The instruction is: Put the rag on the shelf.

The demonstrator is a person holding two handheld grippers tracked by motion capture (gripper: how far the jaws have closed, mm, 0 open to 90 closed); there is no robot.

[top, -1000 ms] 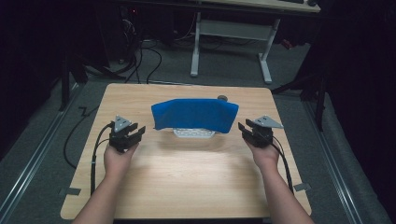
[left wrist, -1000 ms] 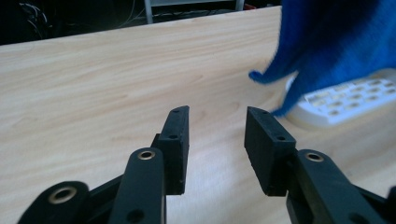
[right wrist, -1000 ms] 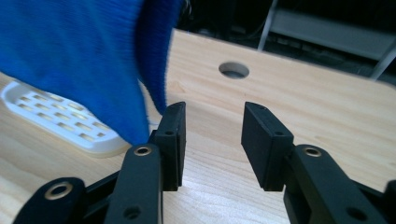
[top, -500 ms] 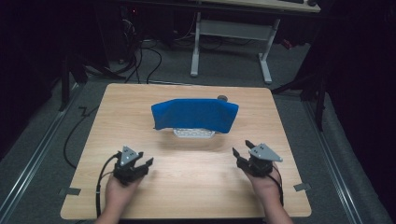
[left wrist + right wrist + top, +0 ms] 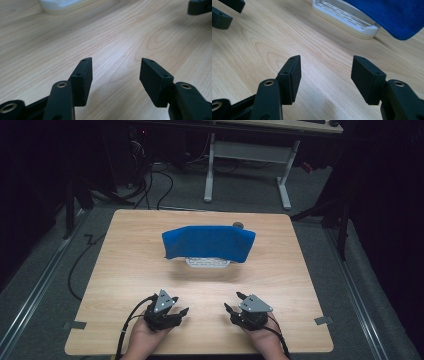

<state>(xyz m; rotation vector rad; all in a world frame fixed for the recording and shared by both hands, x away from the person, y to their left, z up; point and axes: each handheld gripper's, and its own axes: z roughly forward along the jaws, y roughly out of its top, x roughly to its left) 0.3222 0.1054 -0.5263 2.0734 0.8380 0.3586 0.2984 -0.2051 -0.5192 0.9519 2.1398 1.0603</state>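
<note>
left hand-held gripper (image 5: 181, 312): jaws just spread, empty | right hand-held gripper (image 5: 233, 302): same | risk: blue cloth (image 5: 208, 243) draped loosely over white rack (image 5: 207, 263) may slide off onto worktop (image 5: 125, 265)

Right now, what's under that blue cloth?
Under the blue cloth sits a white slotted rack; only its front edge shows. The cloth covers the rest, hiding anything on it.

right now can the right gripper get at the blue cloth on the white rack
Probably yes. The right gripper is open and empty, with bare table between it and the blue cloth draped over the white rack; nothing blocks a forward reach.
</note>
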